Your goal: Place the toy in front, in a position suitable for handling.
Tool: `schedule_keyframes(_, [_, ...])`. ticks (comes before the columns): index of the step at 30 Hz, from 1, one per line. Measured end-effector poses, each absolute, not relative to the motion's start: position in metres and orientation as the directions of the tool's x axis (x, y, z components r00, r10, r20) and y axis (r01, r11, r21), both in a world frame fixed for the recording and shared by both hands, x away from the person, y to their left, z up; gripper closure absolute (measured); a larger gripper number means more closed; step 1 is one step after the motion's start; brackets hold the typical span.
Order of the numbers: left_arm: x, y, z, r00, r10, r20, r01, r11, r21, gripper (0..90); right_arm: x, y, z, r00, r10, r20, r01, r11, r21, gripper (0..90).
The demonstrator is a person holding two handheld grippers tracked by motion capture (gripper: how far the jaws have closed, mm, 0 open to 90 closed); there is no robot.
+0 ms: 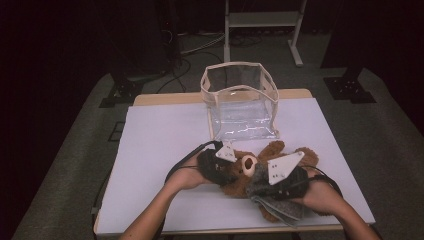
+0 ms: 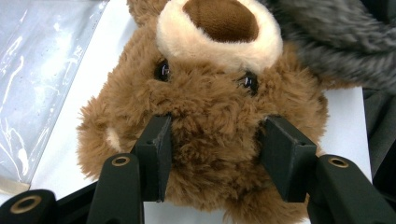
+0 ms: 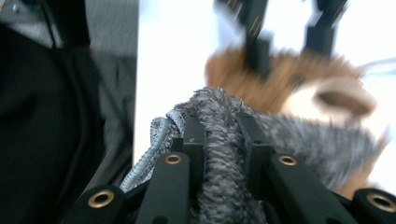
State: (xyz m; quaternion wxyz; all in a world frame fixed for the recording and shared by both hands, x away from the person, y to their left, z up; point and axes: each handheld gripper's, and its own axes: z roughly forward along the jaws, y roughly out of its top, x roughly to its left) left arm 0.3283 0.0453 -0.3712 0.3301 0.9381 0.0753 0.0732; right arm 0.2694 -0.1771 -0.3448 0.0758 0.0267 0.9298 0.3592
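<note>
The bear (image 1: 250,172) lies on the table (image 1: 150,150) before the clear bag (image 1: 240,100). The left gripper (image 2: 217,154) clamps its head; the right gripper (image 3: 223,140) pinches the grey scarf (image 3: 280,135). A hard tug could slip the fuzzy scarf free, or drag the bear's head from the left jaws.

A white-topped bench (image 1: 160,150) with a pale wooden edge carries everything. Toward its far side stands a clear plastic bag (image 1: 240,102) with cream trim — open at the top, upright. Nearer the person lies a brown teddy bear (image 1: 250,172) on its back, muzzle up, just in front of the bag; grey fabric (image 1: 280,210) — partly under the bear — reaches the near edge.
</note>
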Motion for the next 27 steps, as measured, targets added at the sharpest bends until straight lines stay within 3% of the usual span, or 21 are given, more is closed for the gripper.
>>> schedule_keyframes(9, [0.324,0.065,-0.367,0.976,0.198,0.087,0.096,-0.755,0.648,44.3,0.281,-0.185,-0.368,-0.981,0.146,-0.131,0.040,0.803,0.595,75.8])
schedule_keyframes(13, [0.322,0.078,-0.370,0.974,0.216,0.064,0.124,-0.753,0.646,44.7,0.279,-0.194,-0.367,-0.981,0.168,-0.100,0.070,0.779,0.623,75.8])
schedule_keyframes(21, [0.321,0.075,-0.381,0.982,0.188,0.005,0.135,-0.725,0.676,46.4,0.278,-0.154,-0.331,-0.978,0.118,-0.171,-0.025,0.749,0.662,75.8])
schedule_keyframes(27, [0.319,0.082,-0.384,0.981,0.192,0.018,0.133,-0.741,0.658,46.3,0.295,-0.132,-0.342,-0.981,0.113,-0.161,-0.016,0.770,0.638,75.8])
